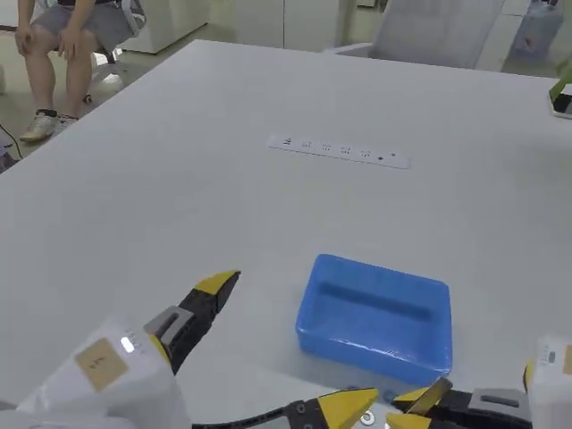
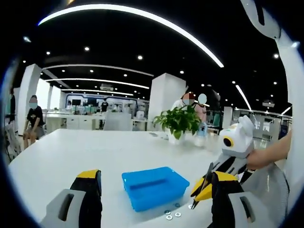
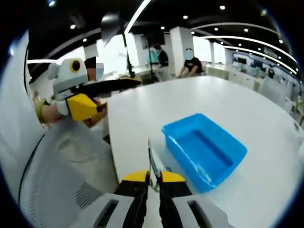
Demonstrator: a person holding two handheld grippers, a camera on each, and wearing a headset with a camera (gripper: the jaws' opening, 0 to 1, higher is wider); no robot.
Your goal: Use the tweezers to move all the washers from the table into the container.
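Observation:
A blue rectangular container [image 1: 375, 317] stands on the white table [image 1: 268, 206] near its front edge, and nothing shows inside it. Several small metal washers [image 2: 171, 215] lie on the table just in front of the container; one washer [image 1: 366, 417] sits between the two grippers. My left gripper [image 1: 281, 346] is open wide, its yellow-tipped jaws spread beside the container's front left corner. My right gripper [image 3: 154, 178] is shut on thin metal tweezers [image 3: 152, 164]. The tweezers [image 2: 202, 187] slant down towards the washers, their tips just above the table.
A flat white socket strip [image 1: 340, 150] lies across the table's middle. A person sits on a chair [image 1: 71, 36] past the far left corner. A potted plant [image 2: 178, 121] stands at the far end. The front table edge is close to the washers.

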